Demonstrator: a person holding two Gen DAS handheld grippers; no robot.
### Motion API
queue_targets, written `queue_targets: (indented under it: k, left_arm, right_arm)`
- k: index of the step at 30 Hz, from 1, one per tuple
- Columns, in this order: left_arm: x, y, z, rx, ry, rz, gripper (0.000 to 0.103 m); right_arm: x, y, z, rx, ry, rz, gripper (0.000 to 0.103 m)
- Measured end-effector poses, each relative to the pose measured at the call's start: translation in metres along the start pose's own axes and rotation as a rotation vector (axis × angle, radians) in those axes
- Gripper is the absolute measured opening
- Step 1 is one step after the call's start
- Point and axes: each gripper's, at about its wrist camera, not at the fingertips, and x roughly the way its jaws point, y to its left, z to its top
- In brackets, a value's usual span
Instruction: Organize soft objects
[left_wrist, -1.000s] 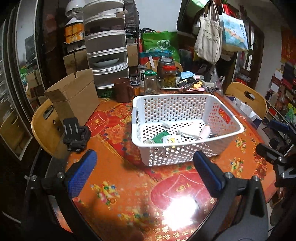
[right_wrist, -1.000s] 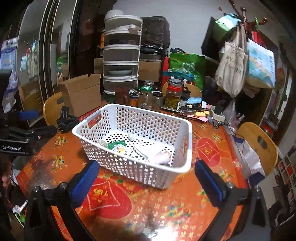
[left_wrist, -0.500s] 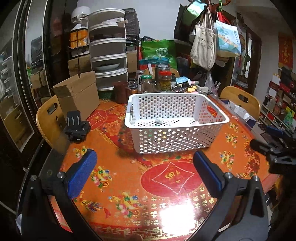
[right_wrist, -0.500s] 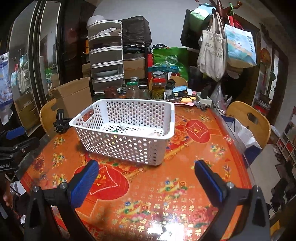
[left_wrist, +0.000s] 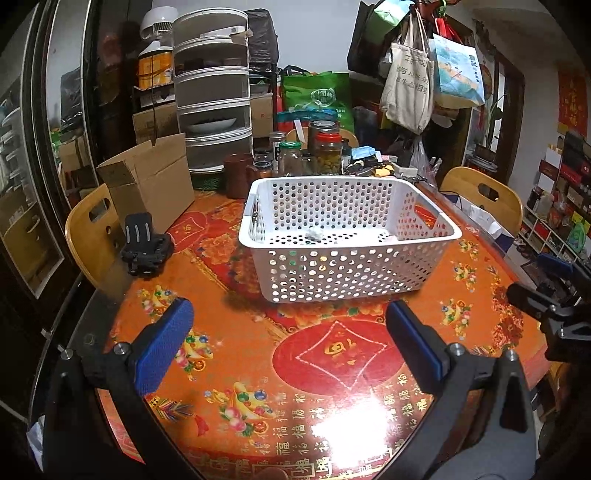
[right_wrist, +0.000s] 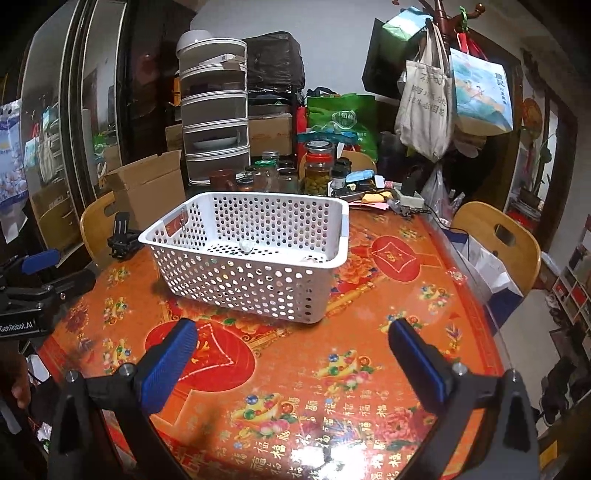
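Note:
A white perforated basket (left_wrist: 347, 273) stands in the middle of the round orange table (left_wrist: 332, 354); it also shows in the right wrist view (right_wrist: 243, 284). Small soft objects lie on its floor, mostly hidden by the near wall; a pale lump (left_wrist: 314, 233) pokes up, also seen from the right (right_wrist: 246, 246). My left gripper (left_wrist: 291, 343) is open and empty, low over the table in front of the basket. My right gripper (right_wrist: 295, 358) is open and empty, back from the basket's right corner.
A cardboard box (left_wrist: 147, 184) and a black camera mount (left_wrist: 146, 247) sit at the table's left. Jars (left_wrist: 327, 153), a brown mug (left_wrist: 238, 181) and stacked tiers (left_wrist: 212, 99) crowd the far edge. Wooden chairs stand left (left_wrist: 92, 236) and right (left_wrist: 480, 192).
Both grippers have pulled back and dropped lower, so the basket looks smaller and its contents sink behind the near wall. Both stay open and empty.

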Motion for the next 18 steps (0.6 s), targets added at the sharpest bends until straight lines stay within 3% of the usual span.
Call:
queue_targets:
  k: [18]
  left_arm:
    - [0.0076,0.0036,-0.0043,-0.005,0.014,-0.005,0.103]
  right_arm:
    - [0.0076,0.0019,-0.0019,0.001,0.015,0.007,0.103]
